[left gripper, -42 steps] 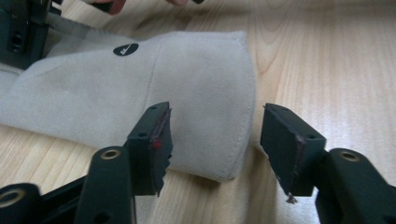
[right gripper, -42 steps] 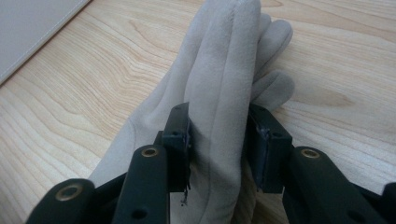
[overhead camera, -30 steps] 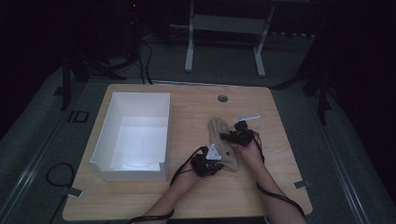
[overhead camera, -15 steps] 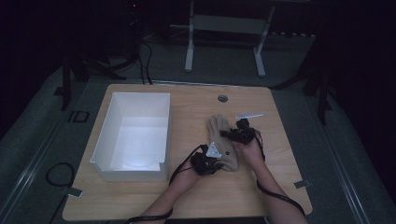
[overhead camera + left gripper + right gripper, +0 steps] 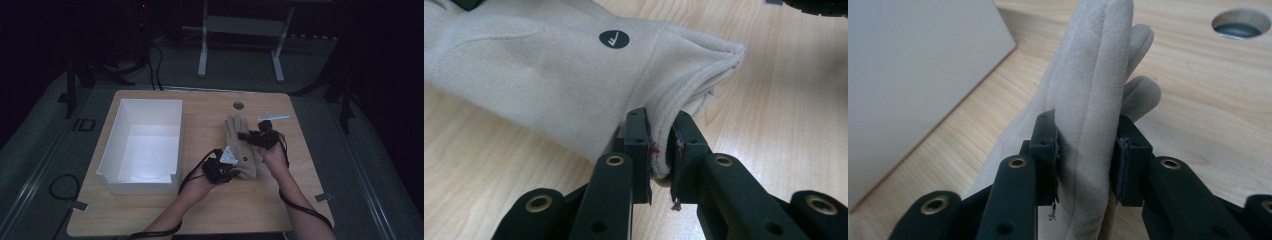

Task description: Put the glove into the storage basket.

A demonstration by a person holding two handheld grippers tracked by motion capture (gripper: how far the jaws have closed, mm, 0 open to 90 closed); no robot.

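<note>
**Gripping a beige glove at both ends over the table**

Standing by the wooden table (image 5: 150, 210), I see a person working two hand-held grippers on a single beige glove (image 5: 241, 145). The left gripper (image 5: 223, 169) has its jaws pinched tight on the glove's cuff edge; in the left gripper view the black pads press the folded hem (image 5: 663, 145) between them, with the cloth bunched up above. The right gripper (image 5: 254, 137) is clamped across the finger end, and in the right gripper view the pads squeeze a thick fold of the glove from either side, the fingertips (image 5: 1143, 65) poking up beyond the jaws.

The glove sits right of the table's middle, stretched between the two tools, its fingers pointing toward the far edge. A small dark round logo (image 5: 614, 39) shows on its back near the cuff. From the high view the room is dim, so whether the glove's middle rests on the wood or hangs just clear of it I cannot say for sure.

A white open box (image 5: 115, 165) stands to the left of the glove, near it but apart. Beyond the fingertips a round grommet hole (image 5: 238, 105) is set into the tabletop. A small pale flat piece (image 5: 273, 117) lies on the wood just beyond the right gripper. Cables trail from both tools back along the person's forearms.
</note>
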